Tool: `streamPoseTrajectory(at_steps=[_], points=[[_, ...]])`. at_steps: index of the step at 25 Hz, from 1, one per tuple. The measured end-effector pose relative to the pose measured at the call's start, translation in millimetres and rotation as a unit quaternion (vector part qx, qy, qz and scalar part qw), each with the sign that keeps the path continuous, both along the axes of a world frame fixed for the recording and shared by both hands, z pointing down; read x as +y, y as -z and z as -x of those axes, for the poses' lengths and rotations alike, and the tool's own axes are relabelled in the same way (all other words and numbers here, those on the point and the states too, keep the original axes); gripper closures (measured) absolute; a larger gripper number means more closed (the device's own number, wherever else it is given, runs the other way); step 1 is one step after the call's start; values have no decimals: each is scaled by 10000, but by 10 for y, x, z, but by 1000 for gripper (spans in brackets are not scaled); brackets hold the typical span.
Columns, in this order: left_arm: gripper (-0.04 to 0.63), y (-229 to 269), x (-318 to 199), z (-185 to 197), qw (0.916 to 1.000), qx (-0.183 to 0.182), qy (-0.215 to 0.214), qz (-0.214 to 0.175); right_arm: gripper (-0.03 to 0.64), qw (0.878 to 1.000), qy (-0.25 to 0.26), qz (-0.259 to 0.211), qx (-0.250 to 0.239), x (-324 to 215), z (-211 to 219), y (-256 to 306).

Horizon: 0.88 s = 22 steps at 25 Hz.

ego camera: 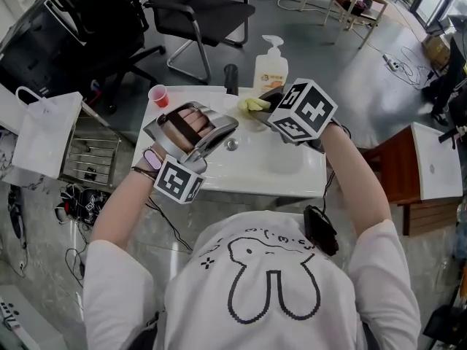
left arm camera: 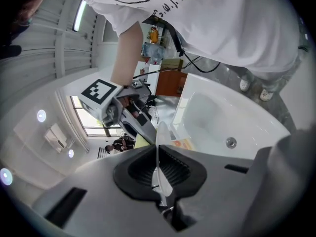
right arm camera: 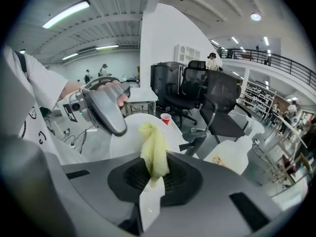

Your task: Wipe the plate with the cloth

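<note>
Right claw (right arm camera: 152, 177) pinches a bunched, pale-yellow cloth (right arm camera: 153, 149).

The cup (ego camera: 158, 95) is sitting on the table's (ego camera: 241, 177) far left corner, the pump bottle (ego camera: 271, 68) on its far edge, the chair (ego camera: 208, 13) behind it.

Large open hall, part office, part lab-style workspace. Black office chairs (ego camera: 201, 13) stand far of white surface (ego camera: 244, 177) with built-in basin. Polished grey floor (ego camera: 321, 49); loose cables (ego camera: 166, 221) near left, power strip (ego camera: 392, 65) far right. Ceiling strip lights (right arm camera: 66, 14). Railed mezzanine (right arm camera: 269, 58) and shelving (right arm camera: 259, 95) to right. People (right arm camera: 103, 69) stand far off.
</note>
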<state>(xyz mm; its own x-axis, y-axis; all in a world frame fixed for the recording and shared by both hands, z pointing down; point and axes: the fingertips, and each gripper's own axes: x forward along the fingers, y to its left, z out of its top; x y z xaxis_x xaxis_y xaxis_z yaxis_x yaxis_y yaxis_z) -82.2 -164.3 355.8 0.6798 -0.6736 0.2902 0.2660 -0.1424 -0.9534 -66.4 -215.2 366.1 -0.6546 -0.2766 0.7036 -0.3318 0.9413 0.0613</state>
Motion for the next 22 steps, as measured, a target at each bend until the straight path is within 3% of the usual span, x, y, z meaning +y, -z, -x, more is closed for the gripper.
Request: streamPoseTrajectory(at_steps=[6,13,17,22], points=[[574,53,85,-32,9999,23,-92,-92,569,9985,-519,91,124,-230,-135,-183],[575,18,67,9,10000,-28,-38,6,569,9946,-829,281,-558,-279,-165,-1],[575,-14,74,13,9999,-84,-87,10,569,9858,-542,671,-1441,-90,54,307],[575,-14,105,-63,9996,-142,-246,-13,569,9835,-116,962,-1531,118,242,311]])
